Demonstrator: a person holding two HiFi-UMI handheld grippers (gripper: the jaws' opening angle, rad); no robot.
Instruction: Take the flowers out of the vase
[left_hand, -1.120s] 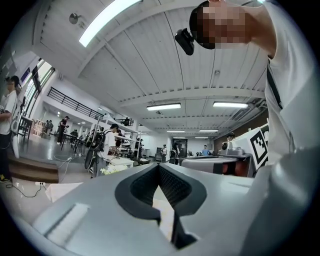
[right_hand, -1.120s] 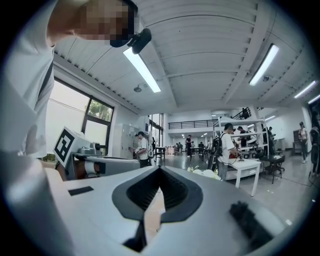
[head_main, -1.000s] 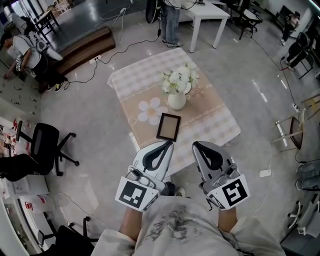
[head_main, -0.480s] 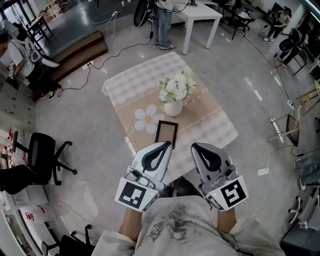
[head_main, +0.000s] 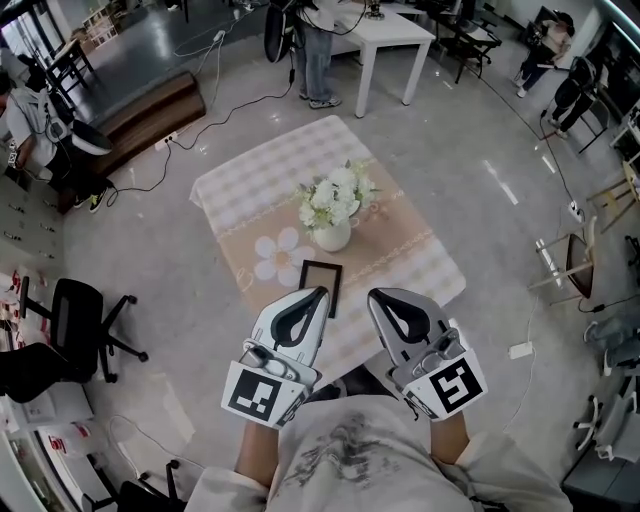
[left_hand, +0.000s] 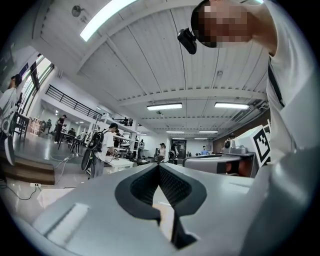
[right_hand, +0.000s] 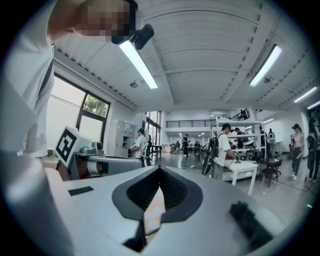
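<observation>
Flowers (head_main: 332, 195) in their vase (head_main: 331, 237) show only in the head view, behind a picture frame (head_main: 320, 286); the left gripper (head_main: 316, 293) and right gripper (head_main: 374, 296) have fingers closed, empty.

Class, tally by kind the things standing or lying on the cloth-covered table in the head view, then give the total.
Vase: 1
Bunch of flowers: 1
Picture frame: 1
Total: 3

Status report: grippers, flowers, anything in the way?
Left gripper, right gripper: both shut, empty. Flowers in vase, untouched. Picture frame flat on table, this side of vase.
</observation>
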